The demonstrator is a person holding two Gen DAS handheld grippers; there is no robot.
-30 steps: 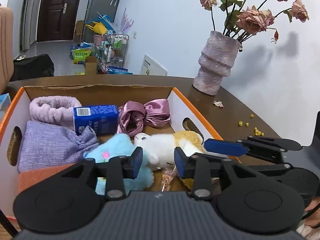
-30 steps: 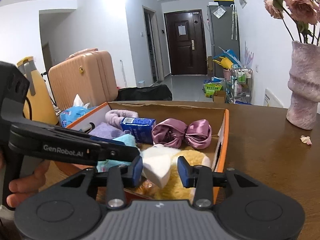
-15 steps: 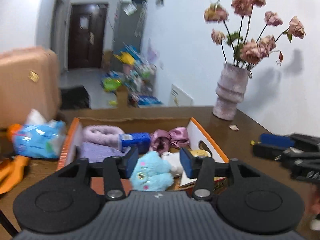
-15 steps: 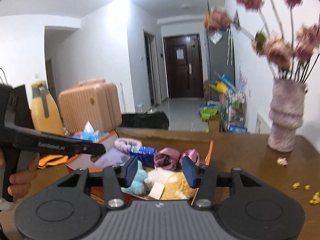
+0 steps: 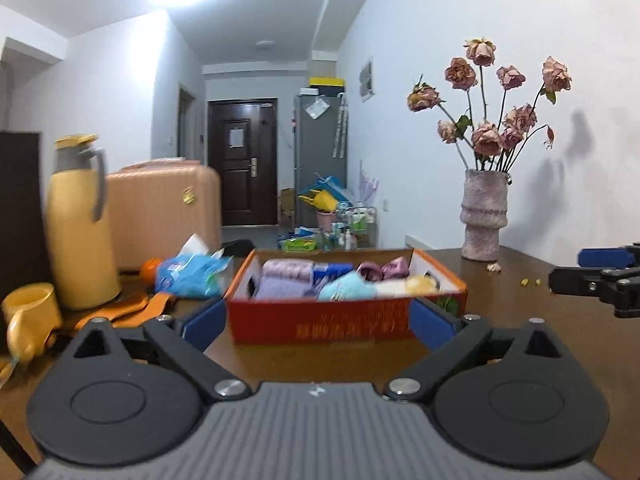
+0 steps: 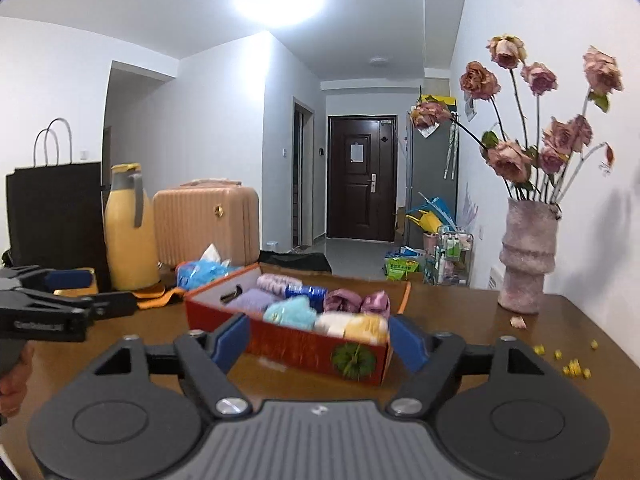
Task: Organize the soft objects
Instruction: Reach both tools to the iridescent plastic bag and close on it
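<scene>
An orange cardboard box (image 5: 320, 322) stands on the brown table, also in the right wrist view (image 6: 296, 346). It holds a lilac cloth (image 5: 276, 289), a pink headband (image 5: 286, 268), a blue tissue pack (image 5: 329, 269), a pink satin bow (image 5: 384, 269), a light blue plush (image 5: 347, 286) and a white and yellow plush (image 5: 416, 285). My left gripper (image 5: 318, 324) is open and empty, in front of the box. My right gripper (image 6: 320, 340) is open and empty, back from the box. Each gripper shows at the edge of the other's view.
A pink vase with dried roses (image 5: 483, 216) stands at the back right. A yellow thermos (image 5: 78, 220), a yellow mug (image 5: 30, 316), a blue tissue packet (image 5: 188, 274) and orange items lie left. Yellow crumbs (image 6: 576, 368) dot the table at right. A black bag (image 6: 52, 212) stands far left.
Both grippers have pulled back and away from the box and opened wide. The soft things stay in the box.
</scene>
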